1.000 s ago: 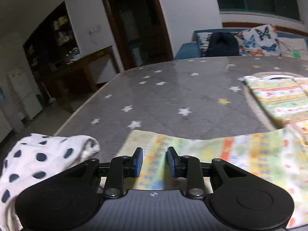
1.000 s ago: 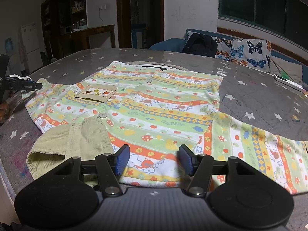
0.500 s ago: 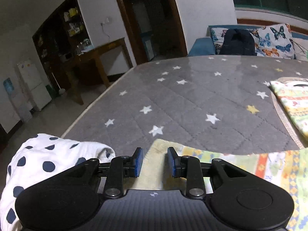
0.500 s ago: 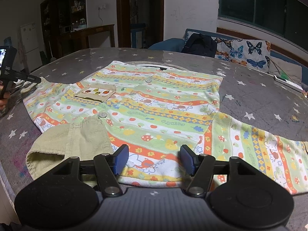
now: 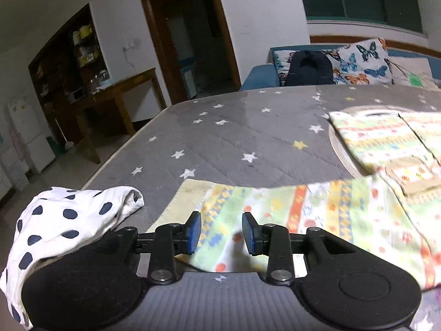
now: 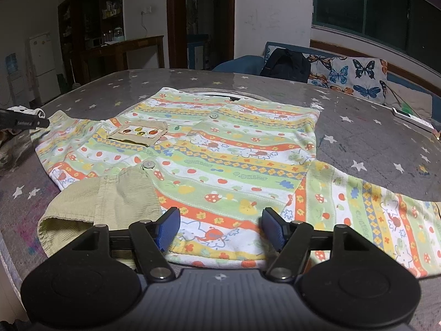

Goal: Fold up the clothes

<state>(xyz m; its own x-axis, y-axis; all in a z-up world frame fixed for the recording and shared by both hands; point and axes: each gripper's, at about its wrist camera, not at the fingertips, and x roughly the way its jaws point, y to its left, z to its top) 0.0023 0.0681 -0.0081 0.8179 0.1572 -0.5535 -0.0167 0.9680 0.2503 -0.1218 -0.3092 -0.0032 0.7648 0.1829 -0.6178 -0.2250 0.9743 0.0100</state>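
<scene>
A child's striped, patterned shirt point(image 6: 220, 160) lies flat on the grey star-print table point(image 6: 386, 149), front up, sleeves spread to both sides. Its beige hem corner point(image 6: 110, 201) is turned up at the near left. My right gripper point(image 6: 220, 227) is open, just over the shirt's near hem. My left gripper point(image 5: 221, 233) is open above the end of the left sleeve point(image 5: 275, 212), with nothing between its pads. The left gripper's tip also shows in the right wrist view point(image 6: 24, 122) at the far left.
A white cloth with dark polka dots point(image 5: 63, 229) lies at the table's left edge beside my left gripper. A sofa with butterfly cushions point(image 6: 358, 74) and a black backpack point(image 6: 286, 64) stand behind the table. A wooden side table point(image 5: 118, 96) stands left.
My left gripper has swung right and come over the sleeve end, which now lies under its pads. My right gripper has barely moved.
</scene>
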